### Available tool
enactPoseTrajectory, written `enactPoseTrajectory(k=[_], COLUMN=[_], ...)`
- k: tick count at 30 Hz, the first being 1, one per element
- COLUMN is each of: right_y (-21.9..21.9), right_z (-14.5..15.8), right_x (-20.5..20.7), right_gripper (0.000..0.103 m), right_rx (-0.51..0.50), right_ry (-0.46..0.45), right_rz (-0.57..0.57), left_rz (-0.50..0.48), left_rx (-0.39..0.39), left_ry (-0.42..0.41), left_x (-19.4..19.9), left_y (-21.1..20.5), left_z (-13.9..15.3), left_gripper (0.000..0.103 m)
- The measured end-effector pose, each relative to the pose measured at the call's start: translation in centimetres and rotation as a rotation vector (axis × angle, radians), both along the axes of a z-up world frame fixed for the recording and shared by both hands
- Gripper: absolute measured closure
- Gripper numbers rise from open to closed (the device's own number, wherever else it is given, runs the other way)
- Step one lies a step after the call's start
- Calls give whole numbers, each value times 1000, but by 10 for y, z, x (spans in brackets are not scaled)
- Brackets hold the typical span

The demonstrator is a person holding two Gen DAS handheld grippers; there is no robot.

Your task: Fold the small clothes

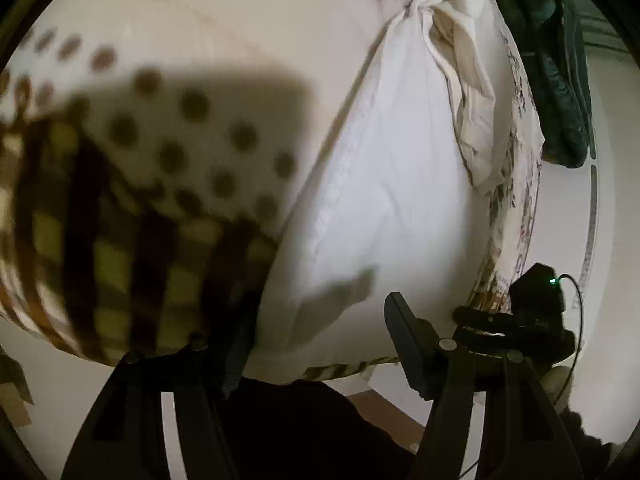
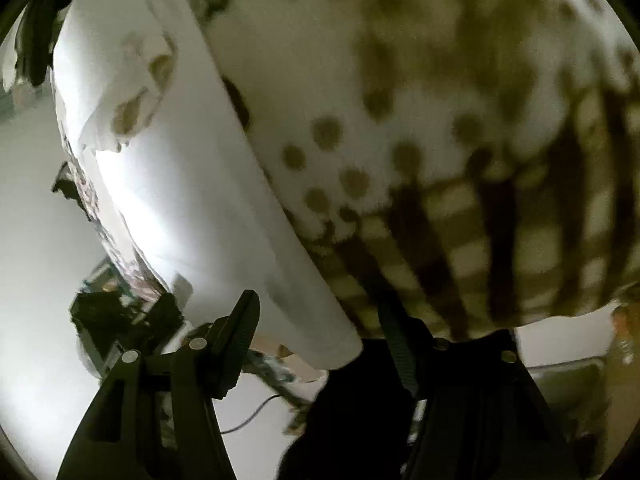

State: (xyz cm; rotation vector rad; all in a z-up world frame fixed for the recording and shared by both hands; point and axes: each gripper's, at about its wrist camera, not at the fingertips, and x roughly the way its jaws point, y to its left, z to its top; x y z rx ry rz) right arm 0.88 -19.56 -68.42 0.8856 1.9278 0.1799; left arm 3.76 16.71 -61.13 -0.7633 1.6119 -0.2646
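A white garment (image 1: 392, 200) lies in a long strip on a bedcover (image 1: 160, 140) printed with brown dots and a plaid border. My left gripper (image 1: 320, 344) hangs over the garment's near end, jaws wide apart, with the white cloth's edge between the fingers and not pinched. In the right wrist view the same garment (image 2: 180, 200) runs diagonally, and my right gripper (image 2: 320, 336) stands open astride its near end. Each gripper shows in the other's view: the right gripper (image 1: 536, 304) with a green light, the left gripper (image 2: 120, 312) at the lower left.
A crumpled cream cloth (image 1: 468, 80) lies at the far end of the white garment. Dark green clothing (image 1: 560, 80) is heaped beyond the bed's right edge. The dotted bedcover (image 2: 400, 160) falls away at its plaid border, with pale floor below.
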Motion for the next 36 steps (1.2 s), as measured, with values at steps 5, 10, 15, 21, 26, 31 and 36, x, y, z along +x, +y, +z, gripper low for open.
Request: enactPoseTrajectory(k=[5, 10, 15, 21, 26, 31, 36], right_y=[28, 31, 23, 24, 10, -11, -46], right_z=[-6, 22, 71, 107, 103, 95, 108], right_x=[-7, -1, 21, 96, 188, 260, 269], right_gripper=[88, 96, 97, 97, 96, 54, 46], right_rx=[17, 72, 162, 209, 198, 125, 47], right_ry=[-3, -52, -123, -239, -329, -381, -417], right_rz=[-27, -68, -137, -214, -318, -455, -353], left_rz=[7, 60, 132, 211, 215, 280, 251], left_rx=[74, 59, 2, -83, -113, -146, -24], left_ry=[-36, -61, -133, -287, -354, -394, -388], left_x=[1, -1, 21, 102, 194, 250, 247], left_y=[-12, -7, 1, -5, -18, -2, 7], left_z=[17, 45, 88, 128, 118, 99, 102], left_gripper=[100, 100, 100, 100, 96, 51, 44])
